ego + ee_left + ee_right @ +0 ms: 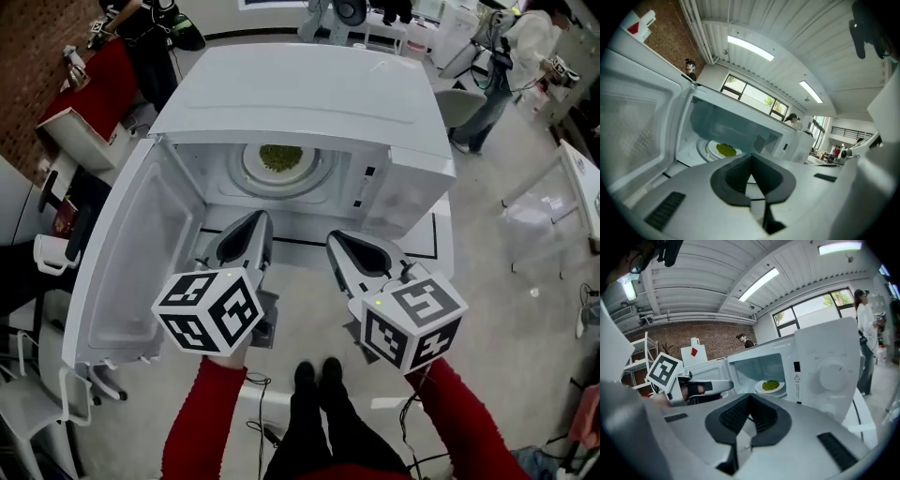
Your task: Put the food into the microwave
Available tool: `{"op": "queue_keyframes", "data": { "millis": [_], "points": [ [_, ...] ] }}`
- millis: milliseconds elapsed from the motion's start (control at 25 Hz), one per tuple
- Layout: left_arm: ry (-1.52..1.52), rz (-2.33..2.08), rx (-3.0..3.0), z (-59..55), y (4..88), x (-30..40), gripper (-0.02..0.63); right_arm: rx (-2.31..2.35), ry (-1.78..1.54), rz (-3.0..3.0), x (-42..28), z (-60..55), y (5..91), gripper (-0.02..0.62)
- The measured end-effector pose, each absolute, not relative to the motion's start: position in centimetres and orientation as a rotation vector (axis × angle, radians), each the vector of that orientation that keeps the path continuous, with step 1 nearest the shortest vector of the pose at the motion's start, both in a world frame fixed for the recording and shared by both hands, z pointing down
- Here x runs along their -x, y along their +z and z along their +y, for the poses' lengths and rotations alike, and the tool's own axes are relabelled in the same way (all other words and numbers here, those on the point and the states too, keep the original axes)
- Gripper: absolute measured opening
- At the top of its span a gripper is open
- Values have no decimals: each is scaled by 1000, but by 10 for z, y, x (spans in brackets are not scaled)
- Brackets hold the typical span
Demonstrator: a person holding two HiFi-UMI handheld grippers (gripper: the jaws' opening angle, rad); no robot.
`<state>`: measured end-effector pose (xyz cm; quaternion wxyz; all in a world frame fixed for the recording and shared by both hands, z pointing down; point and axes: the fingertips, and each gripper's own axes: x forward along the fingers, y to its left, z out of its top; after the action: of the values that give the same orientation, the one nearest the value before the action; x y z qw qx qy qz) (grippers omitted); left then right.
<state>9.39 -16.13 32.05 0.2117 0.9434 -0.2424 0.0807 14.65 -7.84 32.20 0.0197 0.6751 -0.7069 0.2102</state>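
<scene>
the food [280,156], a green heap on a white plate [305,167], sits at the middle of the cavity of the microwave [300,94]; task item judged in place. the door [122,253] stands wide open, hinged at the microwave's left side. left gripper [251,225] hovers just outside the microwave's opening, jaws pressed together, nothing between them. right gripper [349,246] is beside it, jaws likewise together and empty. the food lies straight ahead of both, deeper in the microwave. remaining step judged to be shutting the door: it lies off the left gripper's outer side, so the left hand is nearer
</scene>
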Motion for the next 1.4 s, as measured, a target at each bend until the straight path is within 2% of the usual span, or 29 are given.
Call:
{"op": "queue_keyframes", "data": {
  "millis": [720, 1400],
  "points": [
    [247, -473, -2617, -38, 290, -62, 8, -2169, 756, -2246, -125, 34, 285, 13],
    [253, -411, -2713, -9, 282, -47, 8, -2174, 646, -2249, -117, 48, 278, 12]
  ]
}}
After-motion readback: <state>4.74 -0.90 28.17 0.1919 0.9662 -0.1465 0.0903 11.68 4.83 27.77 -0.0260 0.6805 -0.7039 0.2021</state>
